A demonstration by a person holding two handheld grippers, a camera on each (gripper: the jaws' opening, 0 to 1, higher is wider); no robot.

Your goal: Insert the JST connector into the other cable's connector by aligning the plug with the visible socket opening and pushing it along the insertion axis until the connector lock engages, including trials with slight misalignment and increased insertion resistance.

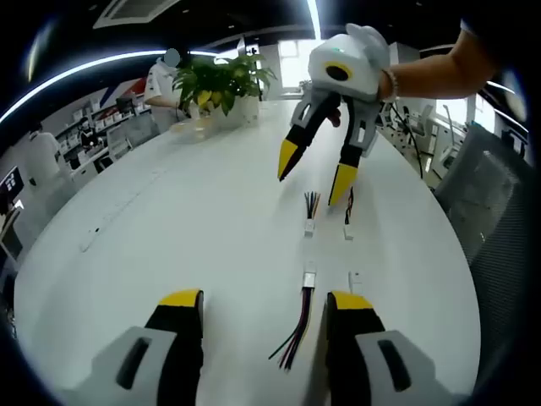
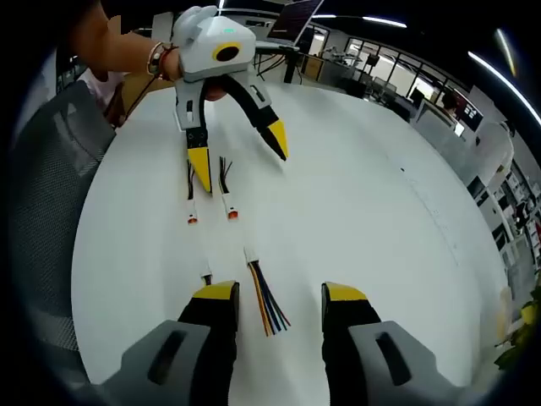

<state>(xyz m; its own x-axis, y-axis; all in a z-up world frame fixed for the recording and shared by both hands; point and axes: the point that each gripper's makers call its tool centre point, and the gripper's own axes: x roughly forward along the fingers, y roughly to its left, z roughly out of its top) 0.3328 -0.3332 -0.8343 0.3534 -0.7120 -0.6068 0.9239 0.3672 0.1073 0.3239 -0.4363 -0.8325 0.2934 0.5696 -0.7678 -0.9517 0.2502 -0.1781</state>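
while apart, cables (image 1: 298,326) between jaws

White rounded housing on the right gripper (image 1: 317,176) with a small green light, then black jaws ending in yellow tips. Same white shell, black jaws and yellow tips on the left gripper (image 2: 238,161), grey slotted blocks behind the near jaws. Beaded bracelet (image 2: 155,59) at the wrist.

plug and socket (image 1: 309,278) detail: too small to tell | thin cable (image 2: 205,276) end: behind jaws
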